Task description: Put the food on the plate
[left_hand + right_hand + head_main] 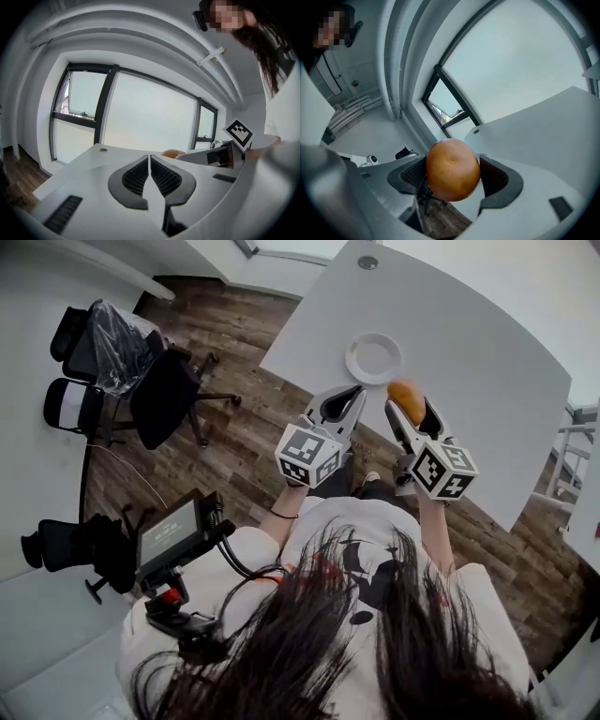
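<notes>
My right gripper [407,405] is shut on an orange-brown round bun [406,400], held in the air just right of and nearer than the white plate [373,358] on the grey table [469,343]. In the right gripper view the bun [453,169] sits squeezed between both pads. My left gripper [341,407] hovers near the table's front edge, left of the bun, its jaws closed together with nothing between them [149,176]. The bun [172,153] peeks over the right gripper's body in the left gripper view. The plate is bare.
Black office chairs [122,371] stand on the wood floor [234,427] to the left. A round cable port [367,262] sits at the table's far edge. Large windows [150,112] lie beyond the table. A monitor rig [173,535] hangs at the person's left side.
</notes>
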The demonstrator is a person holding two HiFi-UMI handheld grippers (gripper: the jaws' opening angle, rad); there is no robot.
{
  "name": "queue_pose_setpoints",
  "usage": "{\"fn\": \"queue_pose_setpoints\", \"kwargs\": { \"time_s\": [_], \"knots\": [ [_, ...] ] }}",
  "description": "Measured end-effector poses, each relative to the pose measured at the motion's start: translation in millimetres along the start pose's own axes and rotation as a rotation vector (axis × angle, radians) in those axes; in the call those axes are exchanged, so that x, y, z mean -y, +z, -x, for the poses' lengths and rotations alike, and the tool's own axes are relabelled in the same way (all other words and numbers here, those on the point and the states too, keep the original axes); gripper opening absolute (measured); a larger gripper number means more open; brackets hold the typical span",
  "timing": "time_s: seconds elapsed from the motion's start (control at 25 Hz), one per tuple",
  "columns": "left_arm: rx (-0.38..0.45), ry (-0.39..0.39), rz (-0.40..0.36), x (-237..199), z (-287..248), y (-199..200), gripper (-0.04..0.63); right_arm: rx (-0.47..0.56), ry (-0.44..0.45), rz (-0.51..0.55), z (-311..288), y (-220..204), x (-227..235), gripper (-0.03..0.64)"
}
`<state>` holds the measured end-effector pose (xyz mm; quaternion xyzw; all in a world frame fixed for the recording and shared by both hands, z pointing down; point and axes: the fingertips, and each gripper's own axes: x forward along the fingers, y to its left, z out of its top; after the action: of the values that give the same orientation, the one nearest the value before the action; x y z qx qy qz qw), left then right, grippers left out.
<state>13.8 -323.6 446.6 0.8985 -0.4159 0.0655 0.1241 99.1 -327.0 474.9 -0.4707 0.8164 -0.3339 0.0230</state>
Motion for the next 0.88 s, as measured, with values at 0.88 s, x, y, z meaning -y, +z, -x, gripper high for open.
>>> {"fn": "queue_pose_setpoints", "kwargs": {
  "time_s": [0.88],
  "knots": [
    [-0.096, -0.099, 0.019, -153.9, -69.6, -1.6, 0.006, -0.198, -0.157, 0.111, -175.3, -14.8, 46.2, 0.346]
  ]
}}
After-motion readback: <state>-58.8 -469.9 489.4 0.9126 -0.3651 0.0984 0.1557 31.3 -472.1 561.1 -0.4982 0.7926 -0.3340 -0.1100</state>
